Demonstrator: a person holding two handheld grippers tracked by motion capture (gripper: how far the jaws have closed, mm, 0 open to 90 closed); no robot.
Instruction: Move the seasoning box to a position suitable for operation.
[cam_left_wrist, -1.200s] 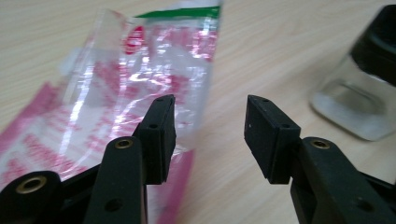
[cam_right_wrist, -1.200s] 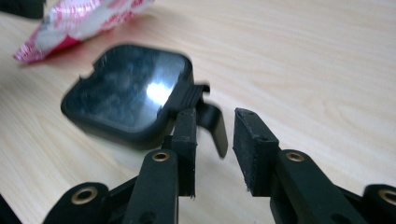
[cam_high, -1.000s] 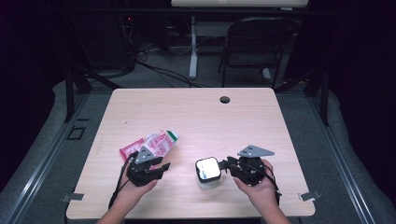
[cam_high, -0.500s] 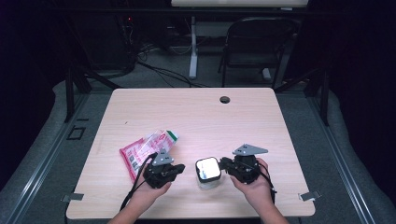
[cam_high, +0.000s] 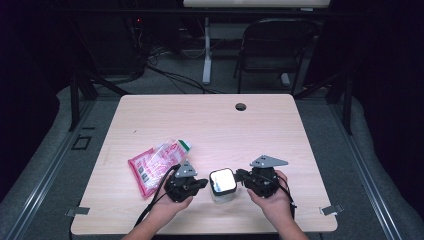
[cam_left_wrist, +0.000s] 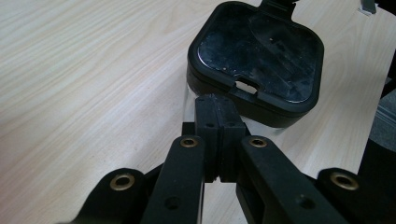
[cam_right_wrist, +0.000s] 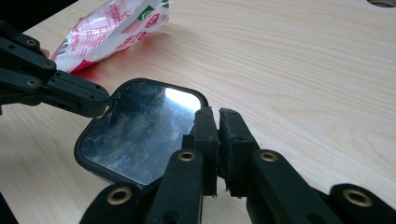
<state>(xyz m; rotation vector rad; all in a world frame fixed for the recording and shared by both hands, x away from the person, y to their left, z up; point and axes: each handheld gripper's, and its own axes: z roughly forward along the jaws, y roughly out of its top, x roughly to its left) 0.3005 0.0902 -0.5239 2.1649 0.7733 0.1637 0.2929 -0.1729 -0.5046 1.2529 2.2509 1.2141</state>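
Pale wood worktop (cam_high: 280, 130), dark room behind. Nearest the person, the container (cam_high: 222, 185) sits between both grippers. The left gripper (cam_left_wrist: 218, 109) is closed empty against its wall; the right gripper (cam_right_wrist: 219, 122) seems to pinch the lid's edge. A slip could tip it. Farther left lies the snack bag (cam_high: 155, 162).

Black-lidded container (cam_high: 222, 184) – upright (lid closed)

Colours on my tabletop (cam_high: 280, 135)

I am seeing pale woodgrain, a black-lidded container (cam_high: 222, 183), and a pink-and-white packet (cam_high: 152, 166) showing a green corner.
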